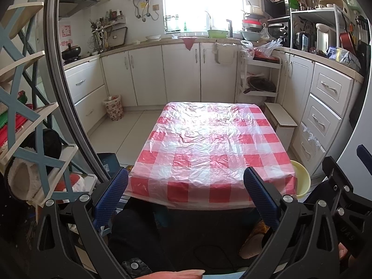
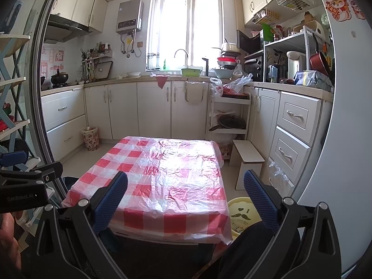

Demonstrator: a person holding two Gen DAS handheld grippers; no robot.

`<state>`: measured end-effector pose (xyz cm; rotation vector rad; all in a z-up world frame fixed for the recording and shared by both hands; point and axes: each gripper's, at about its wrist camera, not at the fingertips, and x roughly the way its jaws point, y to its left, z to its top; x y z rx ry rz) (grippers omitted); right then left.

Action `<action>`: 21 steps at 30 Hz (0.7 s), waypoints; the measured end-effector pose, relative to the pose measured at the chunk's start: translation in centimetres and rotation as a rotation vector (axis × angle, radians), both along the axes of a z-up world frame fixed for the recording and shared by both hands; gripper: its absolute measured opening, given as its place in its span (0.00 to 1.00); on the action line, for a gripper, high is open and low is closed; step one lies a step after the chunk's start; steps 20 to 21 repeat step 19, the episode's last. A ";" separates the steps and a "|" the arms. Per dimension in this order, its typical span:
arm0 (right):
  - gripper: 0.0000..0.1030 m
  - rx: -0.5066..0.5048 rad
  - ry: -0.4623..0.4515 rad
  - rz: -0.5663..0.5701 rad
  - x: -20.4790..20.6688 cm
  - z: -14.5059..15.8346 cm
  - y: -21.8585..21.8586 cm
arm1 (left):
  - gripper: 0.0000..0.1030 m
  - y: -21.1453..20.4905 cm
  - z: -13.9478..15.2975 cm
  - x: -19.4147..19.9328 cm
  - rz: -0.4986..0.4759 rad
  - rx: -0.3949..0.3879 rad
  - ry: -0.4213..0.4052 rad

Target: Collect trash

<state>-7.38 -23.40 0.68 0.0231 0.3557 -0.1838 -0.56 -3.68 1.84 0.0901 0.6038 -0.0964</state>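
Left wrist view: I see my left gripper (image 1: 186, 195) low in the picture, jaws wide apart and holding nothing.
Tabletop: a tabletop (image 1: 209, 144) under a red-and-white checked plastic sheet lies just ahead of the jaws; I see no trash on it.
Bin: a floral bin (image 1: 113, 107) stands on the floor by the cabinets, ahead and to the left, well apart from the jaws.
Basin: a yellow basin (image 1: 302, 179) sits low beside the tabletop's right corner.
Other arm: part of the right gripper shows at the right edge.

Right wrist view: my right gripper (image 2: 186, 195) also has its jaws wide apart, empty, with the tabletop (image 2: 162, 167) between and beyond them.
Bin here: the bin (image 2: 90, 138) stands far left past the tabletop; the basin (image 2: 244, 211) lies near the right jaw.
Trash: no loose piece shows in either view, so I cannot say where it lies.
Doing it well: I judge I should sweep both cameras over the floor and counters first, keeping the jaws apart until something is centred between them.
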 end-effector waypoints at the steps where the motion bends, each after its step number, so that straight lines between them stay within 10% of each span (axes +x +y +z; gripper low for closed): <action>1: 0.93 0.000 0.003 0.001 0.1 -0.1 0.0 | 0.93 0.1 -0.1 0.1 0.001 -0.001 0.004; 10: 0.93 0.002 0.080 0.035 4.0 -1.9 -0.6 | 0.93 0.3 -2.3 4.0 0.012 0.005 0.039; 21: 0.93 0.045 0.306 0.073 18.3 -7.3 -2.9 | 0.93 -1.3 -12.9 22.6 -0.058 0.007 0.405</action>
